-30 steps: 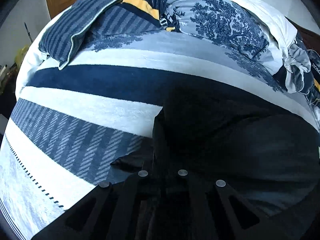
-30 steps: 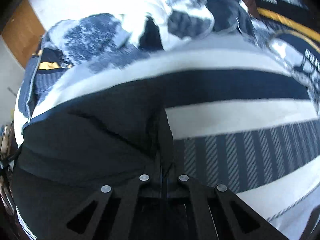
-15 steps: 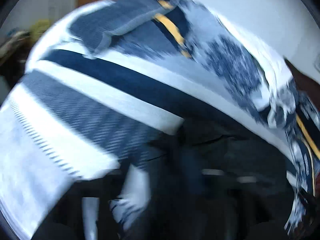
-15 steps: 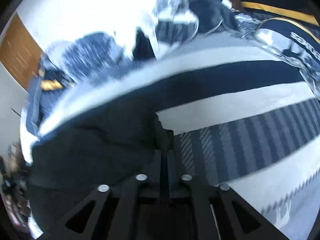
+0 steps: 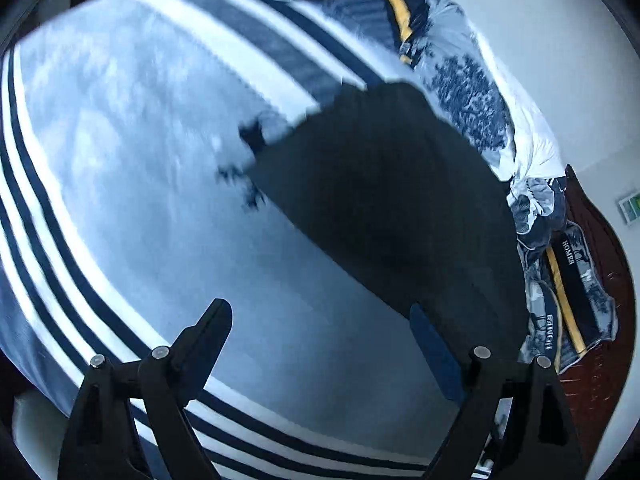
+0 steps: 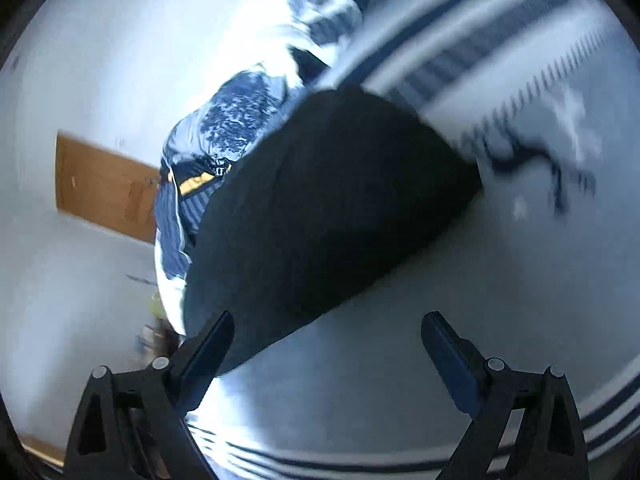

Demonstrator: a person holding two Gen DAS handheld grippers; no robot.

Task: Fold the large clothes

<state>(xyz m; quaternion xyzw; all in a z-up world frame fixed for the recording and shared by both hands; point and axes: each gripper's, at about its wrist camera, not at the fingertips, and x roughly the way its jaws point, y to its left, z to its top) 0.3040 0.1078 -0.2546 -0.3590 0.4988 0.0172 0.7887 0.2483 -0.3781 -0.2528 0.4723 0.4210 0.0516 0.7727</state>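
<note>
Item: dark garment (image 5: pixel 384 200), folded, lay released on striped bed blanket (image 5: pixel 132 152). Left tongs (image 5: pixel 320 336) and right tongs (image 6: pixel 326 340), previously clamped on it, were opening, empty. Fold judged complete.

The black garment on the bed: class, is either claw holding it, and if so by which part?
Neither. The left claw and right claw are both opening with nothing between their fingers; the black garment lies loose on the striped blanket.
</note>
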